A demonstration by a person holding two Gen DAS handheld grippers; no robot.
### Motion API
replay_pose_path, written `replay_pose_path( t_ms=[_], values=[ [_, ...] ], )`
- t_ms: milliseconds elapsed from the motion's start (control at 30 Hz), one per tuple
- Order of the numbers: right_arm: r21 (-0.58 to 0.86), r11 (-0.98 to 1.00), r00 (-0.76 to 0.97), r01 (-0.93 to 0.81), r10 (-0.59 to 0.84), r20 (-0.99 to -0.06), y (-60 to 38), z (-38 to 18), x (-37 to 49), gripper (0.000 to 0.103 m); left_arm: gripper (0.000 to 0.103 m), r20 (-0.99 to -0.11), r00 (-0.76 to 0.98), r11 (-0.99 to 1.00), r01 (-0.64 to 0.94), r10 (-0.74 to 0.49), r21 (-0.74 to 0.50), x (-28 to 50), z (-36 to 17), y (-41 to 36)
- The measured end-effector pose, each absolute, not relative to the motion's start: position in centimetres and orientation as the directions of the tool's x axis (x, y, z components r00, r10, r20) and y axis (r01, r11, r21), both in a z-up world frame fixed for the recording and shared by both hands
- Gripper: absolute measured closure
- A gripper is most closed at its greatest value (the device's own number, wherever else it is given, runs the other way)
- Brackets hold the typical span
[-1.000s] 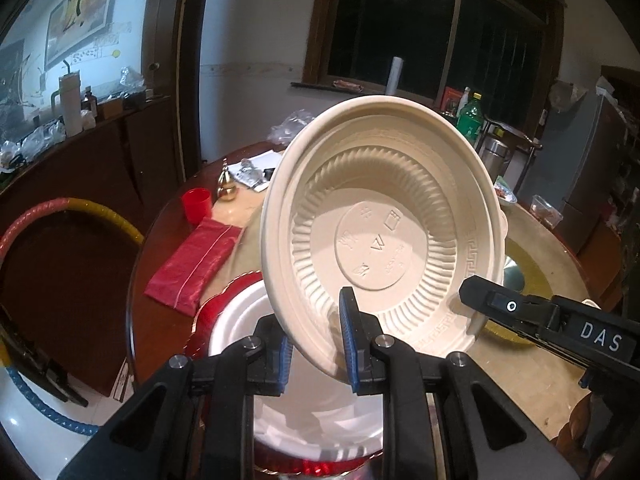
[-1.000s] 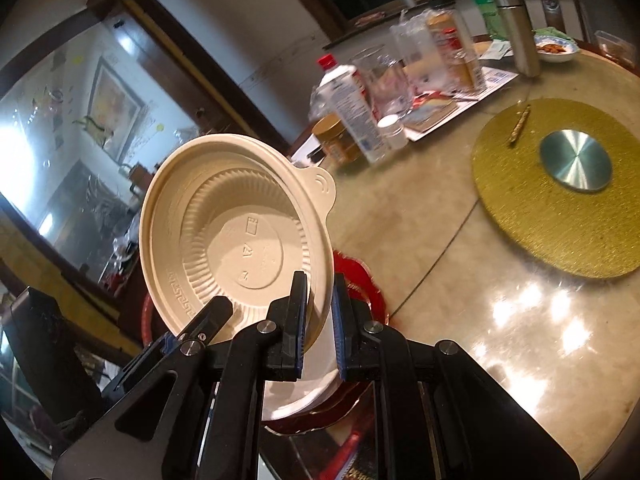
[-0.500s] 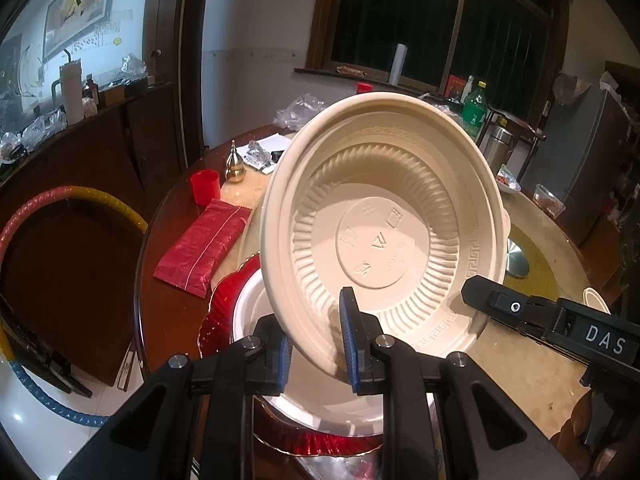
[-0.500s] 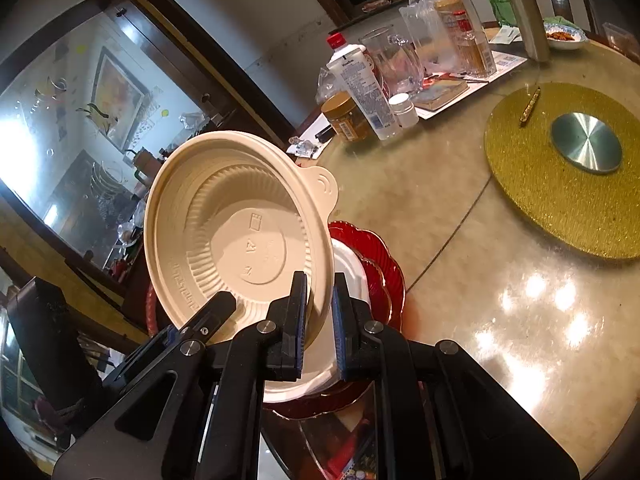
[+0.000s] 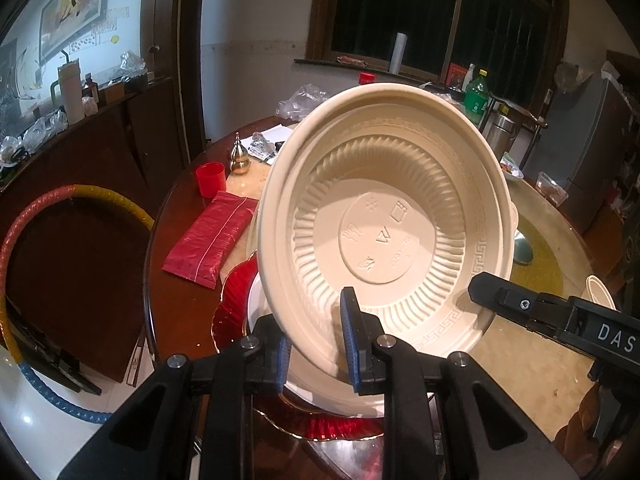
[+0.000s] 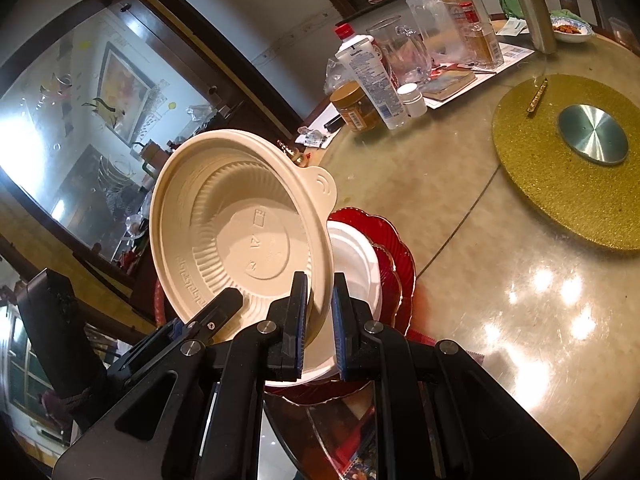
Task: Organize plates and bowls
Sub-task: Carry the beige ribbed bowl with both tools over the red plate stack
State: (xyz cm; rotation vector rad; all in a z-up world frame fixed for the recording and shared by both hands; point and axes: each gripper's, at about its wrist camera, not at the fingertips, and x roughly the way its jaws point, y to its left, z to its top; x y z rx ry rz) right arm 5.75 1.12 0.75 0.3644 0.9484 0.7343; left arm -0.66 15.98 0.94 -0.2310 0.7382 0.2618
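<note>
A beige plastic bowl is held tilted up on edge above the table, its inside facing both cameras. My left gripper is shut on its lower rim. My right gripper is shut on the rim further round, near the tab handle. The right gripper enters the left wrist view from the right, and the left gripper shows low left in the right wrist view. Under the bowl a white plate lies on a red scalloped plate, partly hidden.
A red cup, a red packet and a gold ornament lie at the table's left. A gold turntable mat with a metal disc is at the right. Bottles and jars crowd the far side. A coloured hoop leans left.
The bowl stays gripped by both grippers at the same tilt. Both views have shifted slightly, so more of the red and white plates shows beneath and beside the bowl.
</note>
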Motion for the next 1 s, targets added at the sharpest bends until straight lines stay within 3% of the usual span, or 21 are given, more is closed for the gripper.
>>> replay_pose_path(
  t_ms=[1000],
  values=[
    [0.628, 0.663, 0.265, -0.408, 0.744, -0.614, 1.5, -0.2, 4.8, 0.092, 0.081, -0.810, 0.586, 0.955, -0.227, -0.020, -0.188, -0.1, 0.1, 18.5]
  ],
)
